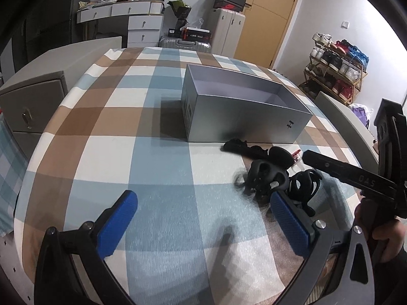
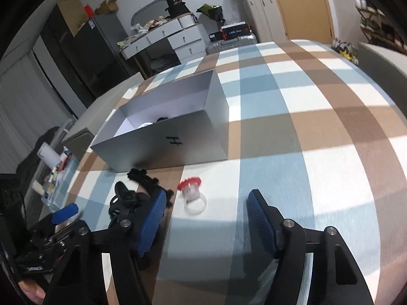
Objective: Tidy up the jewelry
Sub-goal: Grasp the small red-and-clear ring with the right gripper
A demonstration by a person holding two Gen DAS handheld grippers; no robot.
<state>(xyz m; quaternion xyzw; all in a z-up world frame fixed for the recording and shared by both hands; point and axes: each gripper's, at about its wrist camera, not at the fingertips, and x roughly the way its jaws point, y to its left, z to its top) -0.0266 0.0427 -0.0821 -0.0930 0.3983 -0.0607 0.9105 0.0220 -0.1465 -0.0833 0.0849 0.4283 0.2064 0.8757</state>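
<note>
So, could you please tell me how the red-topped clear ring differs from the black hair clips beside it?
The red-topped clear ring is see-through with a red frill and lies alone; the black hair clips are opaque, larger and bunched together. Both rest on the checked cloth before the grey box.

Black hair claws [image 1: 269, 178] and red-topped clear ring [image 2: 192, 193] on the cloth before open grey box [image 1: 244, 117]
</note>
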